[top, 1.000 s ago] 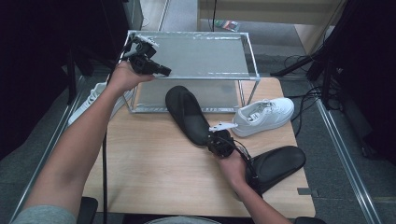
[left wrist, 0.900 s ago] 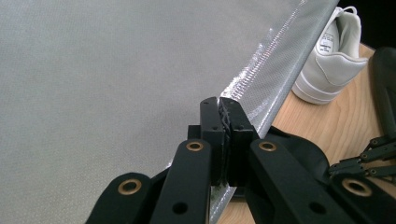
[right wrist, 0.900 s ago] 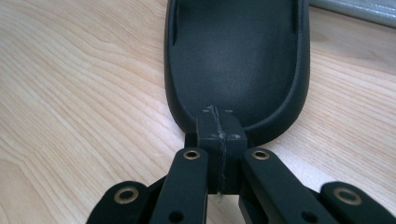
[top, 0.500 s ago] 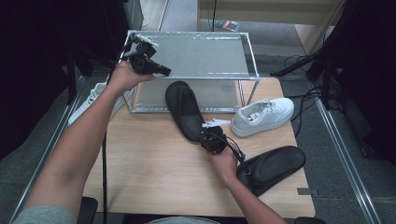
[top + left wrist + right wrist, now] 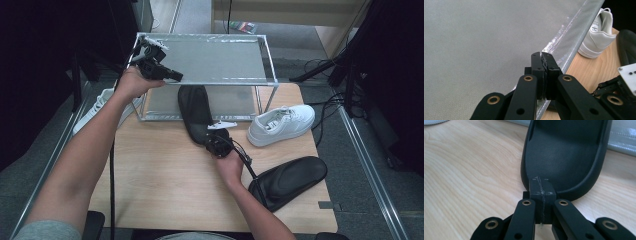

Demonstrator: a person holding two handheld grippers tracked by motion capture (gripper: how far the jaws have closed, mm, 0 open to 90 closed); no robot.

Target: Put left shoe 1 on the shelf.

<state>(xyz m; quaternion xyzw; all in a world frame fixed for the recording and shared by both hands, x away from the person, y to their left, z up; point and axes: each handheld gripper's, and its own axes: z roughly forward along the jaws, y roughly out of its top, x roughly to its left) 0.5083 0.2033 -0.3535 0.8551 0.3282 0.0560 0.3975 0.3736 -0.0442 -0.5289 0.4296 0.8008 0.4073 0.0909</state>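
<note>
Reaching forward from the lower left of the high view, the person's left forearm runs up to the near left corner of a two-tier metal mesh rack (image 5: 220, 60), where the left tool (image 5: 172, 76) is held just above the edge of the top shelf; its jaws are pressed fully together with nothing between them, as the left gripper view shows. In that view the closed tips sit over the shelf's shiny rim (image 5: 571, 32).

Bent in from the bottom, the right forearm ends at the right tool (image 5: 212, 140), which points away from the person and meets the near end of a black shoe-shaped tray (image 5: 195, 112). The right gripper view shows its jaws shut flat against each other, their tips touching the tray's near rim (image 5: 564, 192) but clamping nothing.

That tray lies on the counter (image 5: 160, 185) with its far end under the rack's lower tier. A second black tray (image 5: 290, 180) lies at the counter's near right, and a white sneaker (image 5: 282, 122) stands right of the rack. Another white sneaker (image 5: 97, 102) lies off the counter's left edge. The counter is pale wood; grey floor, cables and dark stands surround it.
</note>
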